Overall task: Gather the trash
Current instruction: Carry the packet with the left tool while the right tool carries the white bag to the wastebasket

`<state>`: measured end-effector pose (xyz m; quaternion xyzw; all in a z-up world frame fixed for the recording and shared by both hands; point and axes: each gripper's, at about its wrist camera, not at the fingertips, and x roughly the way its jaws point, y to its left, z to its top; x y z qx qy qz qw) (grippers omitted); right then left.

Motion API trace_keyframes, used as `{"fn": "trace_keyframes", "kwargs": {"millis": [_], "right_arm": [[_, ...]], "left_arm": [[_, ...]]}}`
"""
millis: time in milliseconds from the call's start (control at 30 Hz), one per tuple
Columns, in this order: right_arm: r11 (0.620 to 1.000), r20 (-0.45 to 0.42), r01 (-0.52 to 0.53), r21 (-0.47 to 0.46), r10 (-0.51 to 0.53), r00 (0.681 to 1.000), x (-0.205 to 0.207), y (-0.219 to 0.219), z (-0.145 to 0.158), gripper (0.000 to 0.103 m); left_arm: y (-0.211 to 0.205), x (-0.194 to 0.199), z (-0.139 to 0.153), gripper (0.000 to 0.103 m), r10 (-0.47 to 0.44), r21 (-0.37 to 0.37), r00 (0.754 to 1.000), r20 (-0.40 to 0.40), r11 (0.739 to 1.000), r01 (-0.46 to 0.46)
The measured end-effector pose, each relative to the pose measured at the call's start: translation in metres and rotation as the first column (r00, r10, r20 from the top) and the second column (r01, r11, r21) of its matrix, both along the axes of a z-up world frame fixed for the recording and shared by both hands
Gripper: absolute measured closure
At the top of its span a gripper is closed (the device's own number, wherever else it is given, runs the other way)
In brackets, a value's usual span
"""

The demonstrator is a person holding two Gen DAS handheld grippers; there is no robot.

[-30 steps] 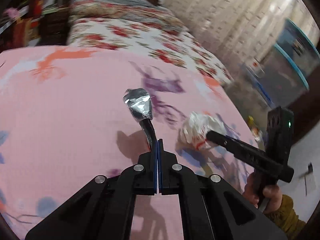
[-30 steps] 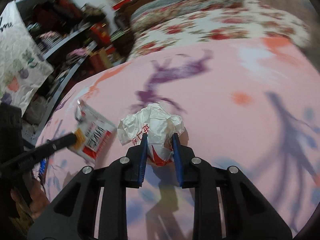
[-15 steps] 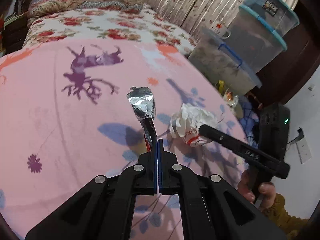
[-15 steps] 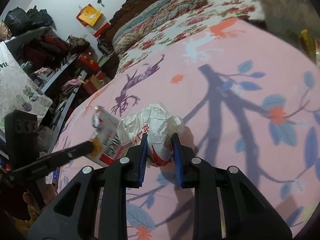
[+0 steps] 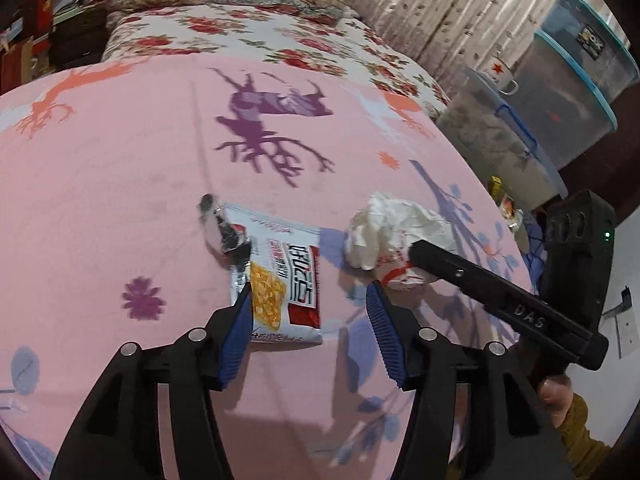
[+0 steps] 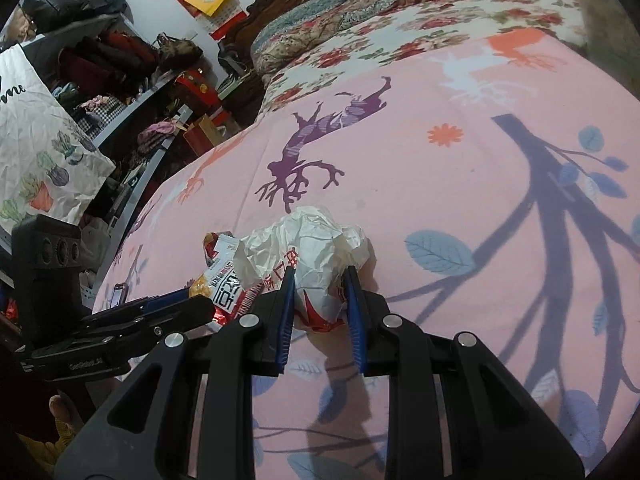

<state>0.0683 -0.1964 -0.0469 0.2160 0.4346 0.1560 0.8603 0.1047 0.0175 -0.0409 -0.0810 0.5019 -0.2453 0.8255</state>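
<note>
The bed [image 5: 120,208], covered in a pink sheet printed with deer and leaves, is filling most of both views and is carrying both pieces of trash near its foot-end corner. Beyond that corner, stacked storage bins [image 5: 560,92] with blue-rimmed lids are standing against the curtain; what they are holding is too murky to tell, and no trash bag or bin for the rubbish is showing in either view.

The crumpled white bag [image 6: 308,256] is sitting on the sheet, pinched low down between the blue pads of the right hand-held gripper [image 6: 320,284], which is clamping it from both sides. In the left wrist view the same bag [image 5: 396,232] is lying just to the right of the snack packet [image 5: 280,276], touching it or nearly so.

The snack packet is lying flat with its long axis running away from the left hand-held gripper [image 5: 310,290], its torn silver end pointing up the bed. The left jaws are opening, and the packet is resting on the sheet in the gap: its near left edge is lying against or just under the left pad, while the right pad is standing clear of it.

Judging by this, the left hand-held gripper is much the nearer to the packet, which is lying straight ahead of it and slightly left of the gap's middle. Any re-grip would be turning on that small leftward offset, and on taking the packet across its narrow width.
</note>
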Motion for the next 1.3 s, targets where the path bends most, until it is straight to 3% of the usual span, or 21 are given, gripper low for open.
{"fn": "trace_keyframes", "kwargs": {"millis": [133,200,233,267,467,733,933,1100,1167,1300], "right_arm": [[1.000,-0.010,0.001,0.008,0.000,1.000,0.002,0.003,-0.004,0.077],[1.000,-0.012,0.003,0.012,-0.003,1.000,0.002,0.003,-0.004,0.077],[1.000,-0.013,0.003,0.013,-0.003,1.000,0.002,0.002,-0.004,0.077],[1.000,-0.013,0.004,0.015,-0.004,1.000,0.001,0.001,-0.003,0.077],[0.996,0.023,0.078,0.050,-0.079,0.997,-0.009,-0.029,0.010,0.077],[0.953,0.059,0.286,0.099,-0.293,0.954,-0.042,-0.130,0.017,0.077],[0.885,0.098,0.449,0.124,-0.461,0.882,-0.082,-0.222,0.025,0.077],[0.796,0.132,0.595,0.107,-0.605,0.785,-0.113,-0.315,0.031,0.077],[0.764,0.129,0.639,0.093,-0.646,0.753,-0.119,-0.347,0.028,0.077],[0.713,0.107,0.699,0.057,-0.701,0.706,-0.120,-0.400,0.015,0.077]], "left_arm": [[0.013,0.005,-0.011,0.050,0.027,-0.001,0.999,-0.023,1.000,-0.027],[0.016,0.005,-0.011,0.056,0.036,-0.001,0.999,-0.004,0.999,-0.036],[0.014,0.005,-0.012,0.087,0.027,0.009,1.000,0.001,1.000,-0.027],[0.012,0.005,-0.014,0.102,0.012,0.011,1.000,-0.007,1.000,-0.012],[-0.012,0.000,0.006,0.103,-0.061,-0.032,0.998,0.034,0.998,0.062],[-0.097,0.006,0.042,0.103,-0.223,-0.027,0.971,0.085,0.974,0.226],[-0.203,0.017,0.071,0.103,-0.381,-0.016,0.917,0.119,0.923,0.385],[-0.330,0.029,0.087,0.103,-0.523,-0.018,0.842,0.134,0.848,0.530],[-0.385,0.033,0.087,0.103,-0.574,-0.014,0.807,0.140,0.813,0.582],[-0.474,0.042,0.070,0.102,-0.634,-0.011,0.764,0.118,0.769,0.639]]}}
